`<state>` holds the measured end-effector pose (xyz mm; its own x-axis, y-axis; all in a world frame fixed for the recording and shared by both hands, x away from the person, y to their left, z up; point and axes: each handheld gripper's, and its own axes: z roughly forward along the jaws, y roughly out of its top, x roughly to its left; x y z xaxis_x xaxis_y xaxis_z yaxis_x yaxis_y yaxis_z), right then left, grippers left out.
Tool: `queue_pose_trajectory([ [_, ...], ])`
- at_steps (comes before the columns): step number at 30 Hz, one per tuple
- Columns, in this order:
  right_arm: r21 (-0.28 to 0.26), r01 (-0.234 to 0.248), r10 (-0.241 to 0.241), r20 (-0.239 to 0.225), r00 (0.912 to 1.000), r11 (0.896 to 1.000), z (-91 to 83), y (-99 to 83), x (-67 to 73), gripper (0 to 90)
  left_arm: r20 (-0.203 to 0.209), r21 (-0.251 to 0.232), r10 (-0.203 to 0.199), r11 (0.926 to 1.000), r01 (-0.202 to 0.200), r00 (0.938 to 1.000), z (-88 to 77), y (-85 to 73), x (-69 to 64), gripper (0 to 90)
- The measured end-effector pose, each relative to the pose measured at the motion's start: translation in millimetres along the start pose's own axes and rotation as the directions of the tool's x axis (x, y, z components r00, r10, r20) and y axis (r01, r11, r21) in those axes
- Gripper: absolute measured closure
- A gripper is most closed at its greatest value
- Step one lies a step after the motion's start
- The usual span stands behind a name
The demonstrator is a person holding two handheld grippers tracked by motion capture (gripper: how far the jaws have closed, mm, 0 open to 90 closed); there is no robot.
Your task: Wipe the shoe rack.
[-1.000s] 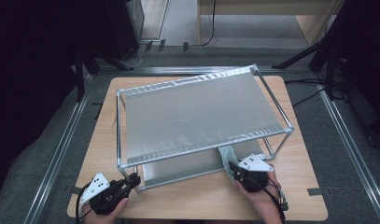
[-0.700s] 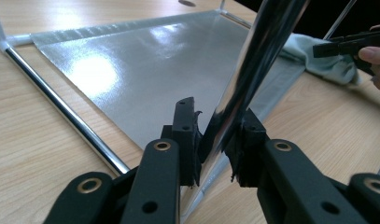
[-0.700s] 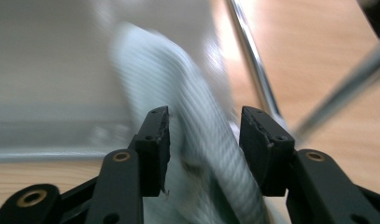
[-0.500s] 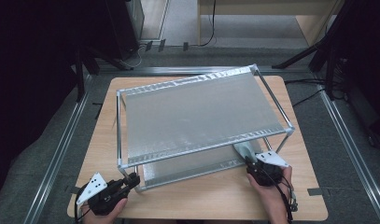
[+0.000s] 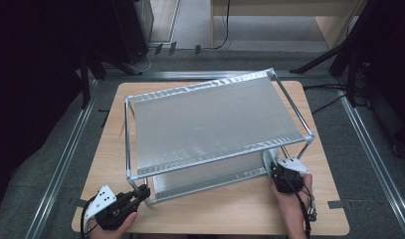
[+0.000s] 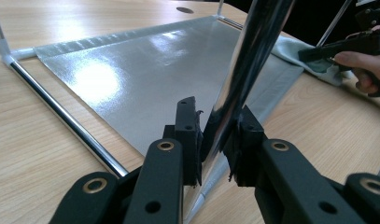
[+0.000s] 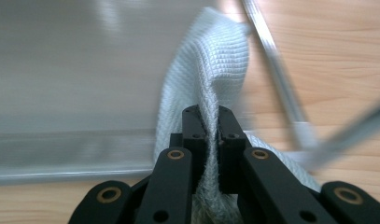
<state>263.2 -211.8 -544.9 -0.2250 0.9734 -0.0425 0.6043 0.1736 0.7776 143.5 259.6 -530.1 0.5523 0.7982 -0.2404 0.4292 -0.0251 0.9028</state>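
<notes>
Shelf top [image 5: 215, 124] hides most of the cloth [image 5: 267, 158].

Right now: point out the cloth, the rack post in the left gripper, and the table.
cloth [image 7: 211, 60], right gripper view, upper fold.
rack post [image 6: 253, 51], left gripper view, mid tube.
table [image 5: 309, 209], high view, bare front corner.

One rack [image 5: 215, 124], one cloth [image 7: 211, 70], two grippers [image 5: 140, 193], one table [image 5: 230, 214]
</notes>
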Motion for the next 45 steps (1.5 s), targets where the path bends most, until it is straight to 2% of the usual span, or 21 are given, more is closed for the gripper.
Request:
queue_pose_trajectory([
  [2, -0.002, 0.020, -0.020, -0.015, 0.9997, 1.000, 0.1, -0.8, 11.1, 84.2, 0.005, 0.000, -0.006, 1.0000, 0.006, 1.0000, 0.5, -0.2, -0.5, 76.0],
  [4, -0.003, 0.012, -0.012, -0.052, 0.9986, 1.000, -0.4, -1.4, 22.1, 84.1, 0.014, 0.000, -0.011, 0.9999, 0.011, 0.9998, 2.4, -0.6, -4.0, 75.8],
  [7, -0.003, 0.031, -0.031, -0.092, 0.9953, 1.000, -1.6, -2.6, 42.3, 84.0, 0.040, 0.005, 0.000, 1.0000, -0.001, 0.9992, 7.5, -0.9, -12.3, 75.8],
  [10, -0.006, 0.103, -0.103, -0.138, 0.9852, 0.995, -5.0, -4.4, 74.0, 83.3, 0.066, 0.011, 0.017, 0.9998, -0.018, 0.9977, 14.4, -1.3, -24.2, 76.0],
  [14, -0.008, 0.158, -0.156, -0.227, 0.9614, 0.987, -8.8, -7.2, 112.9, 83.2, 0.107, 0.020, 0.039, 0.9989, -0.042, 0.9935, 23.6, -2.4, -41.9, 76.1],
  [16, -0.016, 0.191, -0.188, -0.267, 0.9450, 0.981, -11.3, -9.6, 132.3, 83.2, 0.118, 0.023, 0.051, 0.9983, -0.054, 0.9917, 26.7, -2.8, -48.7, 76.3],
  [19, -0.023, 0.215, -0.209, -0.356, 0.9107, 0.976, -16.4, -12.7, 157.0, 83.0, 0.142, 0.023, 0.049, 0.9983, -0.053, 0.9887, 30.4, -3.6, -54.6, 76.3],
  [21, -0.030, 0.230, -0.218, -0.453, 0.8643, 0.973, -20.4, -16.0, 175.6, 82.1, 0.151, 0.024, 0.057, 0.9978, -0.062, 0.9869, 31.8, -4.1, -58.0, 76.3],
  [23, -0.061, 0.270, -0.264, -0.499, 0.8252, 0.961, -23.9, -19.5, 189.8, 82.2, 0.150, 0.025, 0.064, 0.9974, -0.068, 0.9867, 31.9, -4.2, -59.0, 76.5],
  [24, -0.072, 0.291, -0.287, -0.501, 0.8167, 0.954, -26.4, -21.3, 196.1, 82.7, 0.152, 0.026, 0.067, 0.9970, -0.072, 0.9860, 31.8, -4.3, -59.3, 76.6],
  [25, -0.083, 0.310, -0.309, -0.489, 0.8158, 0.947, -27.2, -21.7, 197.6, 83.4, 0.155, 0.028, 0.070, 0.9968, -0.075, 0.9854, 31.6, -4.2, -58.8, 76.7],
  [27, -0.088, 0.321, -0.322, -0.480, 0.8161, 0.943, -27.5, -21.5, 197.3, 83.7, 0.157, 0.030, 0.073, 0.9965, -0.079, 0.9849, 31.3, -4.2, -58.2, 76.7],
  [30, -0.056, 0.302, -0.297, -0.425, 0.8552, 0.952, -21.0, -16.0, 168.7, 83.8, 0.159, 0.030, 0.077, 0.9961, -0.083, 0.9842, 31.1, -4.3, -57.8, 76.8],
  [32, -0.035, 0.268, -0.260, -0.387, 0.8846, 0.963, -17.3, -13.1, 148.0, 83.8, 0.158, 0.031, 0.083, 0.9956, -0.089, 0.9839, 30.9, -4.3, -57.2, 76.8],
  [33, -0.021, 0.251, -0.243, -0.343, 0.9075, 0.968, -14.6, -10.6, 128.1, 83.7, 0.156, 0.029, 0.082, 0.9957, -0.088, 0.9843, 30.7, -4.3, -56.9, 76.9],
  [35, -0.010, 0.224, -0.217, -0.297, 0.9299, 0.975, -11.9, -8.1, 108.0, 83.7, 0.146, 0.030, 0.085, 0.9955, -0.090, 0.9857, 29.3, -4.0, -54.1, 77.1],
  [36, -0.008, 0.223, -0.218, -0.240, 0.9459, 0.975, -9.7, -6.7, 92.1, 83.7, 0.140, 0.028, 0.080, 0.9960, -0.085, 0.9869, 28.6, -3.9, -52.1, 77.0],
  [38, 0.004, 0.204, -0.200, -0.170, 0.9648, 0.979, -5.7, -3.6, 63.8, 83.6, 0.126, 0.028, 0.075, 0.9964, -0.080, 0.9892, 26.4, -3.3, -46.6, 77.0],
  [41, 0.025, 0.150, -0.146, -0.109, 0.9832, 0.988, -3.1, 0.2, 32.4, 83.4, 0.104, 0.026, 0.060, 0.9977, -0.063, 0.9928, 22.9, -2.5, -38.2, 76.9],
  [44, 0.036, 0.075, -0.073, -0.056, 0.9958, 0.997, -3.0, 2.0, 0.5, 82.8, 0.078, 0.023, 0.050, 0.9984, -0.052, 0.9957, 19.2, -1.5, -28.9, 76.8],
  [45, 0.037, 0.061, -0.060, -0.047, 0.9971, 0.997, -3.3, 2.3, -6.1, 82.6, 0.070, 0.021, 0.048, 0.9986, -0.049, 0.9964, 18.4, -1.3, -26.7, 76.8],
])
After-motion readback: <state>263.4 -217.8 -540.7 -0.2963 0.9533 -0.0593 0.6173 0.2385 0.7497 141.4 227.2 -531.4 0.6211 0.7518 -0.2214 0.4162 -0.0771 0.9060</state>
